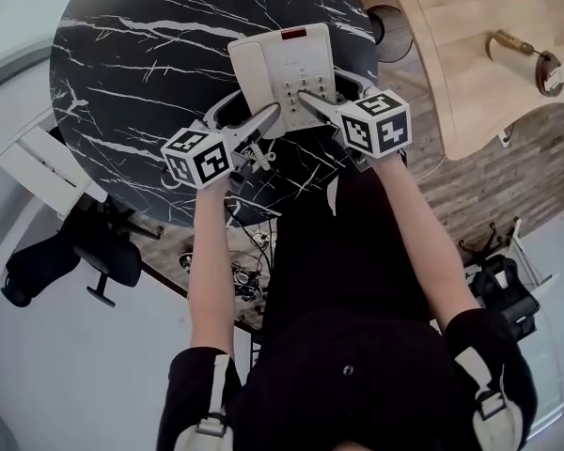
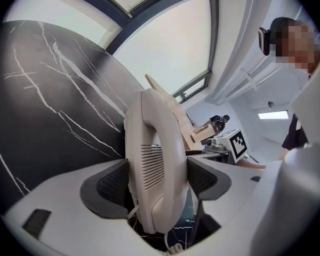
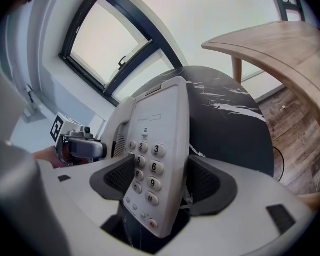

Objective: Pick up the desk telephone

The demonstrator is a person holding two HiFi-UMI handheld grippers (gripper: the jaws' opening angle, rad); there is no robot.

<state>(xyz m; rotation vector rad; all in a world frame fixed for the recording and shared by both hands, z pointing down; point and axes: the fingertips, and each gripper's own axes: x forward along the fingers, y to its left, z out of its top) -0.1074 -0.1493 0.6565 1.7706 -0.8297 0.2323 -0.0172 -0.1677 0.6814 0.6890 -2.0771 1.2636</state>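
A white desk telephone (image 1: 282, 73) lies on the round black marble table (image 1: 150, 54), its handset on the left and its keypad on the right. My left gripper (image 1: 263, 120) reaches in from the near side. In the left gripper view the handset (image 2: 157, 159) stands upright between the jaws of the left gripper (image 2: 157, 183), and both pads press its sides. My right gripper (image 1: 310, 97) holds the keypad side. In the right gripper view the keypad body (image 3: 157, 153) is clamped in the right gripper (image 3: 159, 180). Whether the phone is off the table I cannot tell.
A light wooden table (image 1: 470, 54) stands to the right, close to the marble one. A black office chair (image 1: 85, 252) and a white shelf (image 1: 38, 167) are at the left. Cables (image 1: 244, 271) lie on the floor under the near edge.
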